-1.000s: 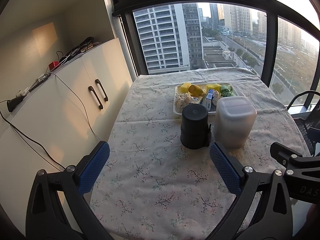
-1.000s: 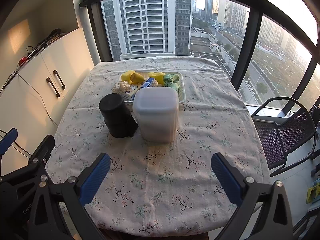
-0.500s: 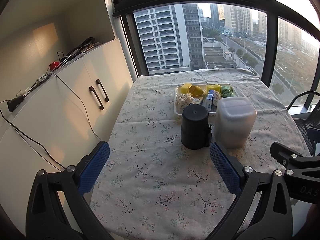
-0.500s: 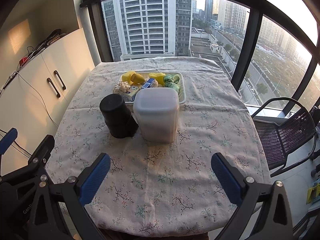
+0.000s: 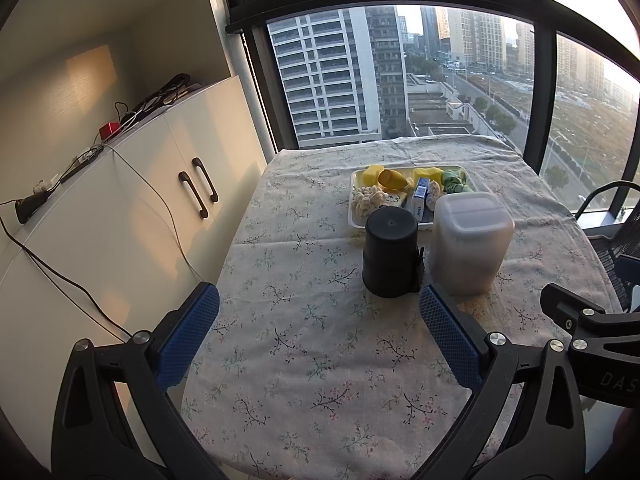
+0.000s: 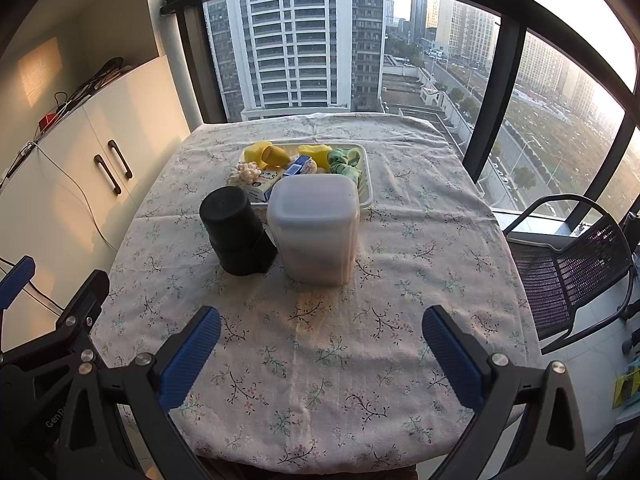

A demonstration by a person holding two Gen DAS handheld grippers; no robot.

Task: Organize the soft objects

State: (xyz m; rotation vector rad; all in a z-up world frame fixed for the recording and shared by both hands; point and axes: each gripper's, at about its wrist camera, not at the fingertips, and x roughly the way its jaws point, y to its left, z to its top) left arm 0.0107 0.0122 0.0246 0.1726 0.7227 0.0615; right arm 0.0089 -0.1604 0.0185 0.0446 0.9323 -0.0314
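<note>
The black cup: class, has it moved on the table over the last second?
No. The black cup stands beside the lidded plastic box, just in front of the tray, as before.

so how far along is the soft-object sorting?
Nothing looks done: the yellow, cream and green soft items still lie in the white tray. The frosted lidded plastic container is shut, and the black cylindrical cup stands upside down. Nothing in hand: left tongs and right tongs are open, short of everything. All sorting remains.
</note>
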